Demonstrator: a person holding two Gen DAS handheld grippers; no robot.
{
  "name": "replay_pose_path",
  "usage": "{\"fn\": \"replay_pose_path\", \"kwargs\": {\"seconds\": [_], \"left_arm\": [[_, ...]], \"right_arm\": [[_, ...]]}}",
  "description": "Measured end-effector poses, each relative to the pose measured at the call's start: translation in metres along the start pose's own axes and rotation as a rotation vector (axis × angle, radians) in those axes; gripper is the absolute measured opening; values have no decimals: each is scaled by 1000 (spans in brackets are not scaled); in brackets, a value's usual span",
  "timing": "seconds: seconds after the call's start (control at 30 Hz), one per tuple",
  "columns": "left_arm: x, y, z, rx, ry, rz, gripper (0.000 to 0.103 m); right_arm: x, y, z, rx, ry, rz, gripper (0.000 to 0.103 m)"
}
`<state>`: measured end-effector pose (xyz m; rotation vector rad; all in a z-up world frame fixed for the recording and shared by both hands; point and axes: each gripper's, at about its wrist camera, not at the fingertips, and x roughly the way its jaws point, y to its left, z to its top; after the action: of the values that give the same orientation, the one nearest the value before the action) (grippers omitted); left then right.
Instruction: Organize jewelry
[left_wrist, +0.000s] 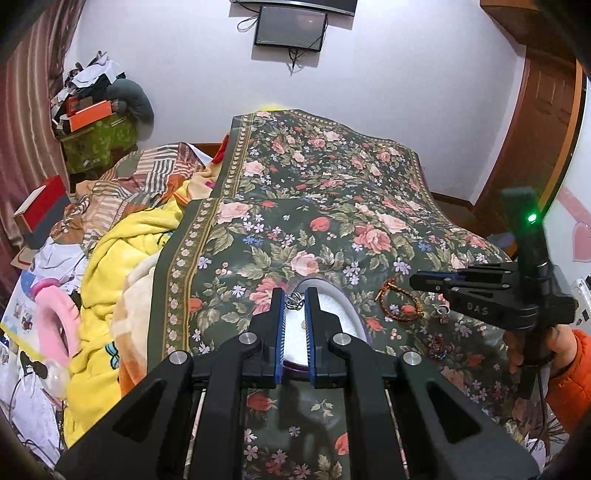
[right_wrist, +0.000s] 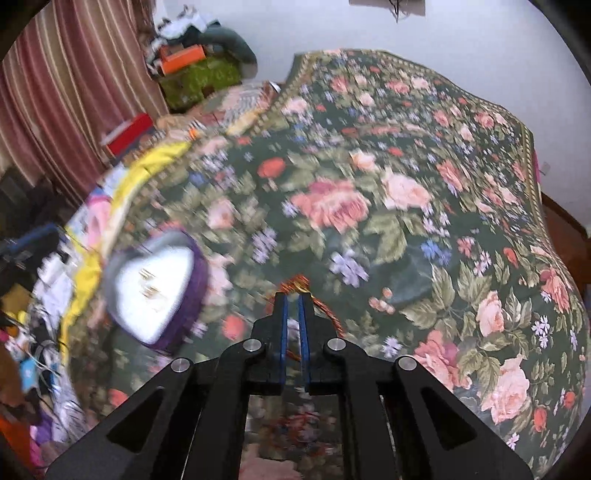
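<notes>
The left gripper (left_wrist: 295, 301) hangs over the heart-shaped purple jewelry box (left_wrist: 345, 308) on the floral bedspread (left_wrist: 314, 206), its fingers (left_wrist: 277, 314) nearly together and pinching a small silver trinket (left_wrist: 294, 301) right at their tips, at twelve o'clock from the knuckles. The right gripper (right_wrist: 293, 295) has its fingers (right_wrist: 282, 321) clenched on a twisted orange-gold bracelet (right_wrist: 327, 308), which loops out toward four o'clock. From there the box (right_wrist: 155, 291) sits at nine o'clock, well apart and blurred, with small gold pieces (right_wrist: 149, 284) inside, hard to make out. Another beaded bracelet (left_wrist: 400, 308) lies on the bedspread at three o'clock of the box.
</notes>
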<state>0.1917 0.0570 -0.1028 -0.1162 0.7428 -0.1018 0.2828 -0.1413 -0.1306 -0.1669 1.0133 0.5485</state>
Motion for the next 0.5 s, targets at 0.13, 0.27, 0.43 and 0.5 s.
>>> {"fn": "replay_pose_path", "kwargs": {"seconds": [0.13, 0.27, 0.43, 0.5], "left_arm": [[5, 0, -2, 0, 10, -4, 9], [12, -3, -3, 7, 20, -10, 9], [21, -5, -4, 12, 35, -18, 9], [25, -7, -5, 12, 40, -23, 9]], "right_arm": [[15, -12, -8, -3, 68, -37, 6], [19, -21, -13, 6, 102, -43, 7], [11, -19, -15, -10, 89, -40, 35], [3, -14, -19, -35, 60, -38, 44]]}}
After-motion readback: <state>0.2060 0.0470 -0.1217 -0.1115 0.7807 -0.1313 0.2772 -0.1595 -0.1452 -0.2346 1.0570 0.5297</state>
